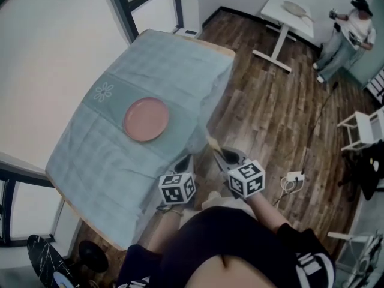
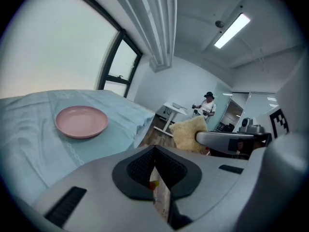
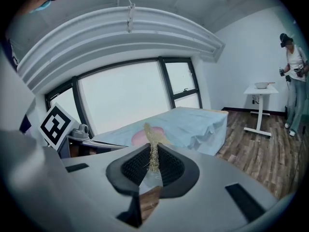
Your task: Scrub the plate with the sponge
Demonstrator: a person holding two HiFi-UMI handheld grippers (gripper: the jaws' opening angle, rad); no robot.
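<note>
Plate [image 1: 146, 119]: lies in the middle of the table [image 1: 171, 65], with nothing touching it.
Sponge [image 3: 153, 138]: off the table, short of the plate's near edge, pinched in the right gripper [image 3: 153, 153].
Right gripper: clenched on the sponge, with a thin tuft poking past its tips.
Left gripper [image 2: 155, 151]: jaws pressed together on nothing, also short of the plate.
Done: the sponge is in hand (only that, I judge).
Left: reaching the plate, then all the scrubbing.

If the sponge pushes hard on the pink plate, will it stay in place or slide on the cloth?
The plate looks rigid and shallow, so it probably will not tip. It lies loose on the cloth with nothing holding it, so it may slide or wrinkle the cloth.
</note>
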